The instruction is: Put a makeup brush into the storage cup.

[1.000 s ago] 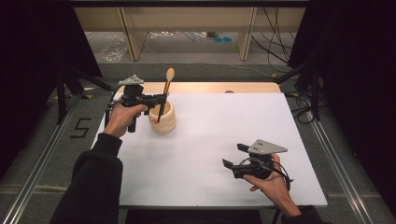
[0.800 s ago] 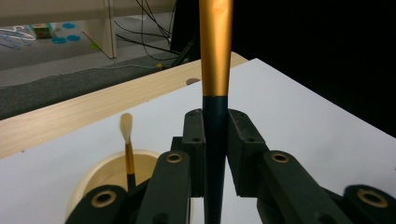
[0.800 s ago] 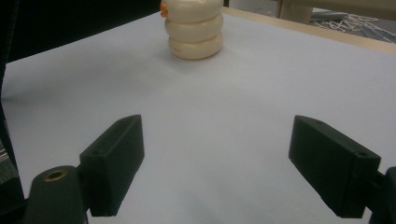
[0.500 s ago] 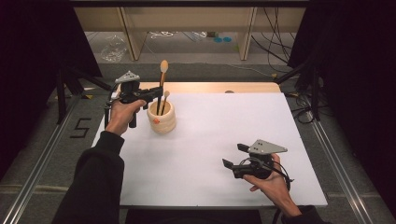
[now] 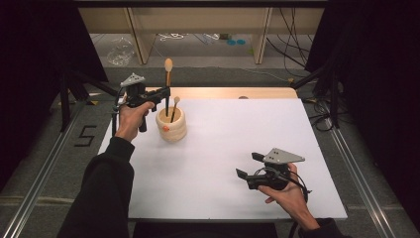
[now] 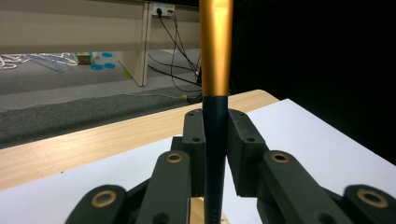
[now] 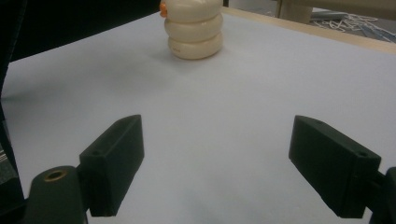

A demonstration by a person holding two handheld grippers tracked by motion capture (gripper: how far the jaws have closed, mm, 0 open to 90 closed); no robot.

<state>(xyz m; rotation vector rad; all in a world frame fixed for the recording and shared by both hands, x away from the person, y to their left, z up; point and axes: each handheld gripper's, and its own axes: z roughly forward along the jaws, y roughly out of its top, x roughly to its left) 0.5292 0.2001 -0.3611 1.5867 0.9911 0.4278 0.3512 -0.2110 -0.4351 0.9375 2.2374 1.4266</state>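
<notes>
A cream ribbed holder (image 5: 172, 124) stands on the white sheet at the back left; the right gripper view shows it (image 7: 195, 28) far ahead. My left gripper (image 5: 166, 94) is shut on a spoon (image 5: 168, 74) with a gold upper part and a dark handle, held upright over the holder. In the left gripper view the handle (image 6: 215, 70) runs straight up between the closed jaws (image 6: 215, 140). The spoon's lower end reaches the holder's mouth. A second utensil (image 5: 175, 106) leans inside the holder. My right gripper (image 5: 249, 165) rests open at the front right, its jaws (image 7: 219, 140) wide apart over bare sheet.
The white sheet (image 5: 223, 148) covers most of a wooden table, whose bare strip (image 5: 223, 92) shows along the far edge. Beyond it lie floor, cables and shelf legs. Metal rails (image 5: 44, 163) run along both sides of the table.
The left gripper has raised the spoon and shifted slightly left, turning it from tilted to upright. The right gripper has stayed still.
</notes>
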